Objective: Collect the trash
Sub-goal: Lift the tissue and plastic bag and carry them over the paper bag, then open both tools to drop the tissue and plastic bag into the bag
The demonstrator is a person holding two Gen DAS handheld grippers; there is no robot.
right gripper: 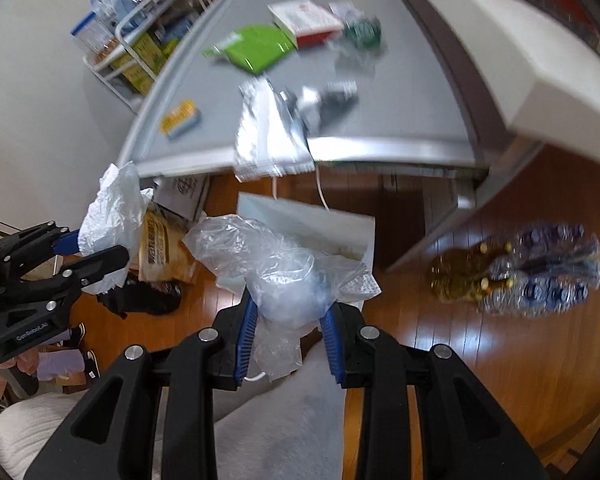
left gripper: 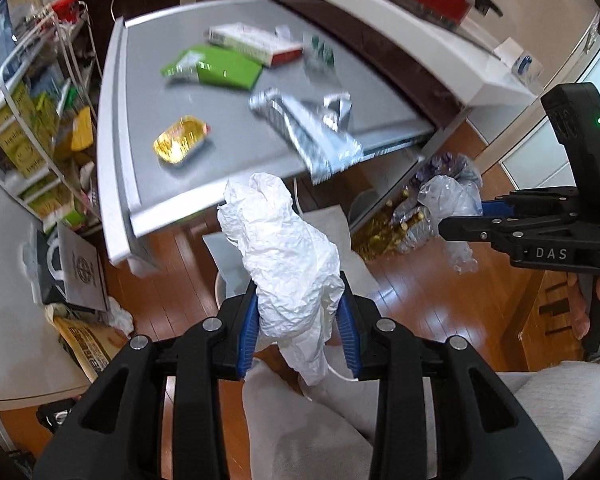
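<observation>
Above the wooden floor, near the grey table, my left gripper pinches crumpled white paper; my right gripper clamps a clear plastic bag; either loose wad could slip free.

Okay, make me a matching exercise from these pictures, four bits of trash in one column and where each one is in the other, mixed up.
Things:
1. white crumpled paper
2. clear plastic wrap
3. green pouch
4. silver foil bag

Places:
A. hanging over the table's near edge
B. held in the right tool
C. lying flat toward the table's far side
D. held in the left tool

Pairs: 1-D, 2-B, 3-C, 4-A
</observation>
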